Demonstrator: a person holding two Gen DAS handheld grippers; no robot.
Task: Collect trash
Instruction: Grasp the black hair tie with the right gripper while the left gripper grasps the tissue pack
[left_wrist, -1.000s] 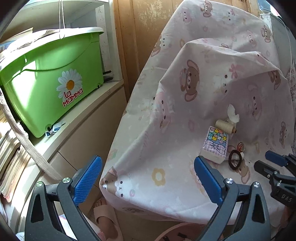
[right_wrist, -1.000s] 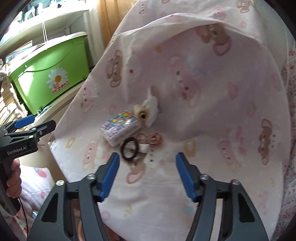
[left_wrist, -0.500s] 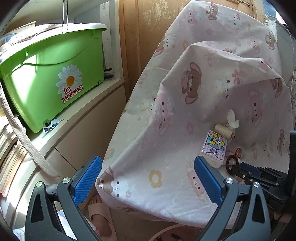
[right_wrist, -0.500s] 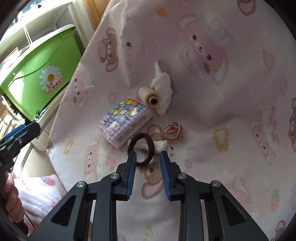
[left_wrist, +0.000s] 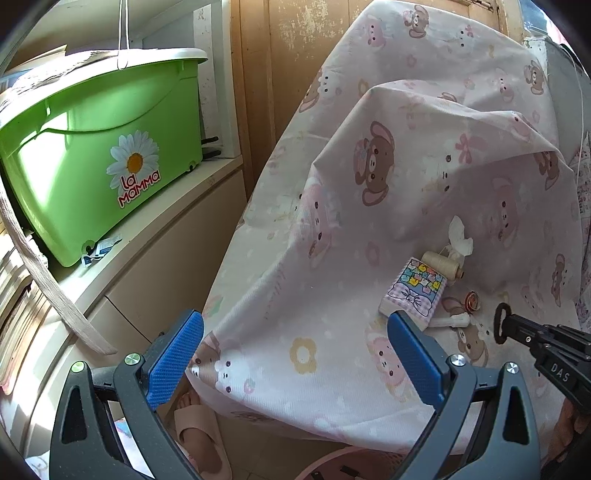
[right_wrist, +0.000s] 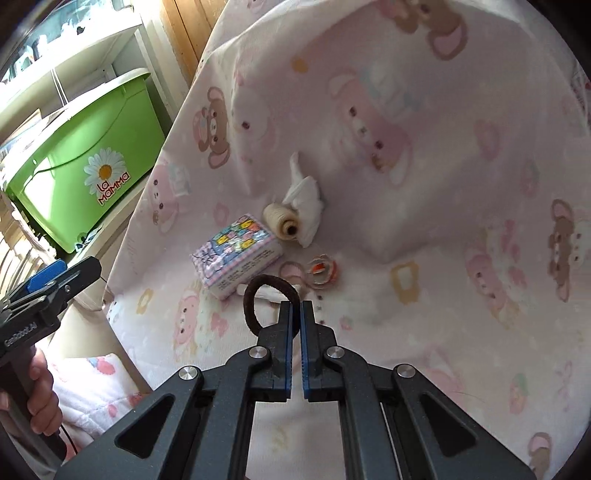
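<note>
The green box (left_wrist: 99, 155) carries a daisy sticker (left_wrist: 135, 166) reading "La MaMMa". The right gripper (left_wrist: 506, 325) body shows "DAS" — the left gripper (right_wrist: 55, 275) handle shows "GenRobot.AI".

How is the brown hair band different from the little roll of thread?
The hair band is a dark brown open loop, pinched in the right gripper; the thread spool is a cream, solid roll lying free on the sheet. The band looks thin and floppy, the spool fat. Both are small.

On the bedsheet (right_wrist: 424, 258), the thread spool (right_wrist: 281, 220) lies between tissue pack (right_wrist: 236, 254) and crumpled tissue (right_wrist: 304, 201), hair tie (right_wrist: 267, 304) nearer
</note>
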